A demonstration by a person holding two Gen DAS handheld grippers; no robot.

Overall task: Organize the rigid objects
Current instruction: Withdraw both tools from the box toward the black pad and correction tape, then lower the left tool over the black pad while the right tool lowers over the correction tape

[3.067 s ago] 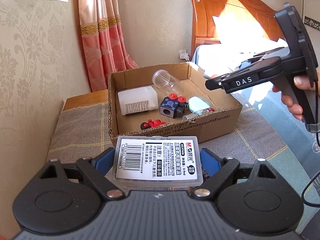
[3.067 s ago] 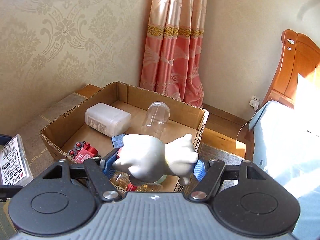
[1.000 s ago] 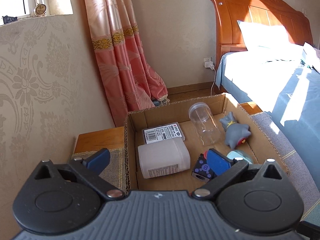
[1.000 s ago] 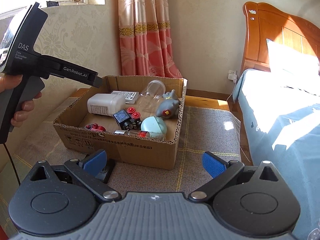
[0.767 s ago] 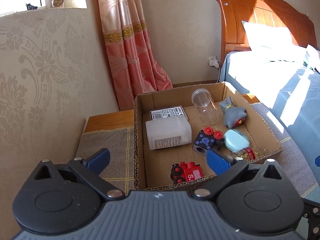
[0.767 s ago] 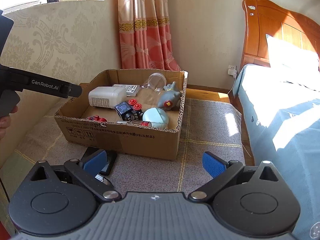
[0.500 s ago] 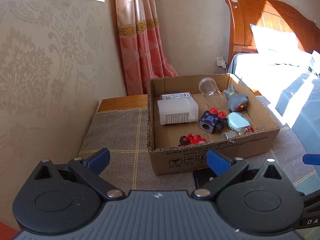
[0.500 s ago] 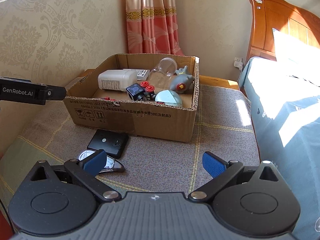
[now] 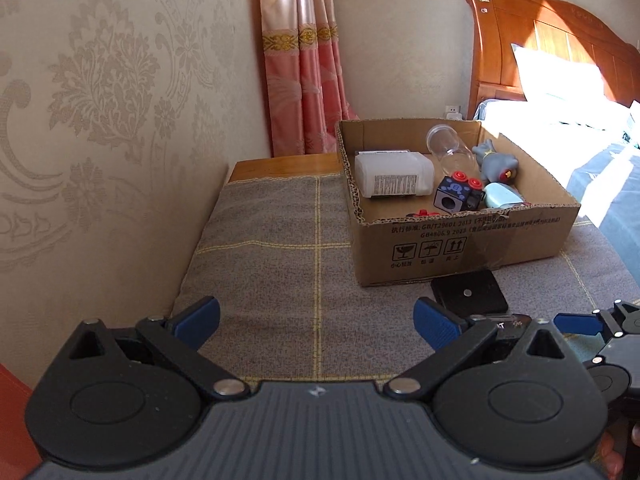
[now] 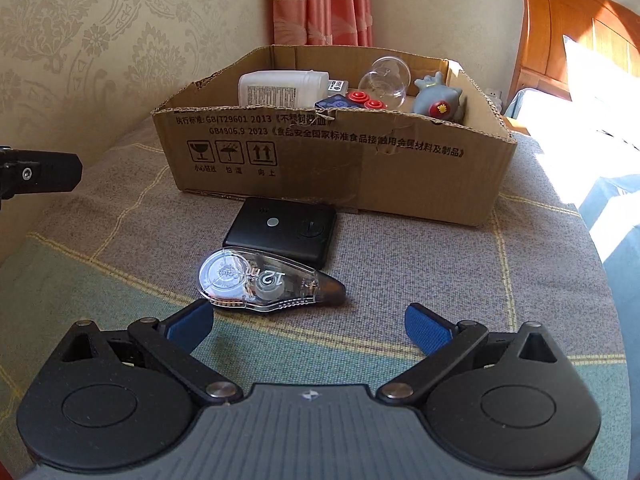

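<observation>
Correction tape [image 10: 267,283] marked "12 m" | cardboard box [image 10: 360,168] printed "GB4806.9 2023" | both grippers spread wide, empty

On the front wall of the brown corrugated cardboard box [image 10: 340,160] we read "GB/T29601 2013" and, below it, "GB4806.9 2023", each followed by a line of Chinese print. Under these stand three framed handling signs: a broken glass, an umbrella, two upward arrows, with small Chinese captions. On the clear plastic correction-tape dispenser [image 10: 268,282] we read "12 m", upside down. We cannot make out the white plastic bottle's [image 10: 282,88] label print.
</observation>
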